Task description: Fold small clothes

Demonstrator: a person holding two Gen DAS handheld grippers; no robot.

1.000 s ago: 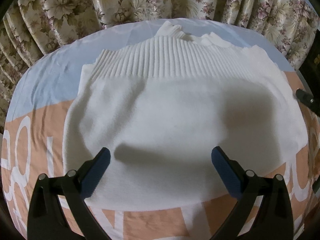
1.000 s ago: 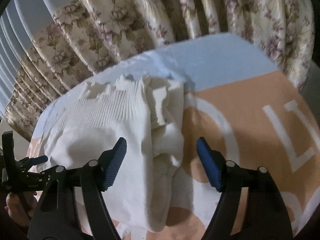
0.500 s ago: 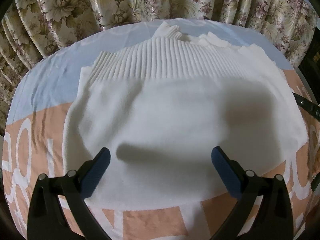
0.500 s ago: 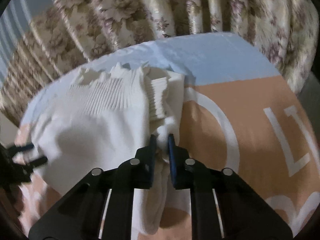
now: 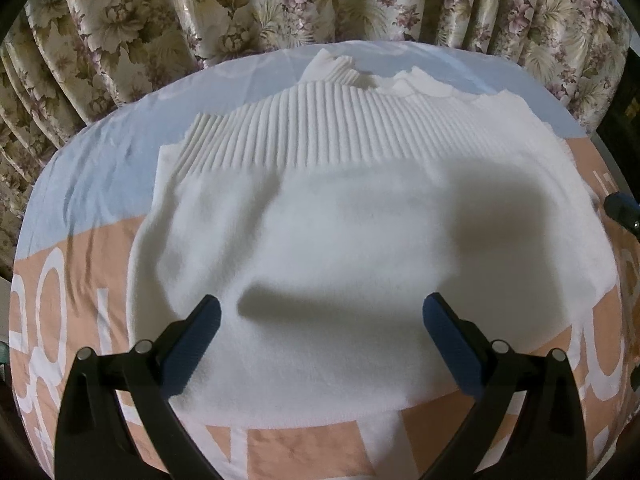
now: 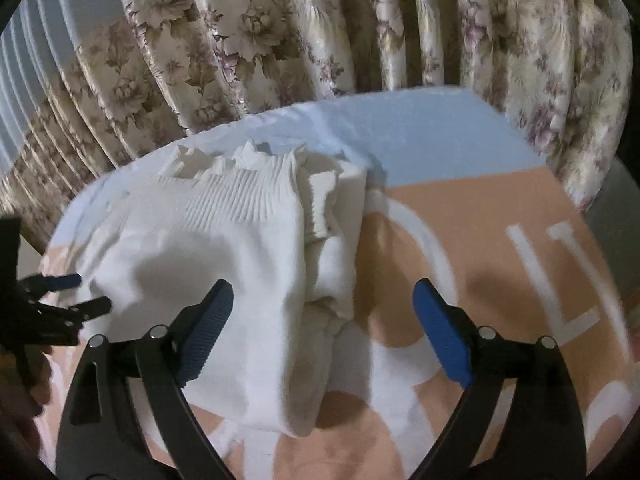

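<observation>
On the table's peach, pale-blue and white cloth (image 5: 92, 200), your left hand-held gripper (image 5: 320, 340) hovers spread over the white fluffy ribbed-hem sweater (image 5: 340, 220). From your right wrist, the right hand-held gripper (image 6: 324, 324) has just been opening, straddling the sweater's folded edge without pinching it.

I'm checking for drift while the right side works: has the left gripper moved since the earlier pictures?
No. The left gripper hangs over the white sweater just as before, its open fingers framing the same shadowed crease, with the ribbed hem unchanged.
</observation>
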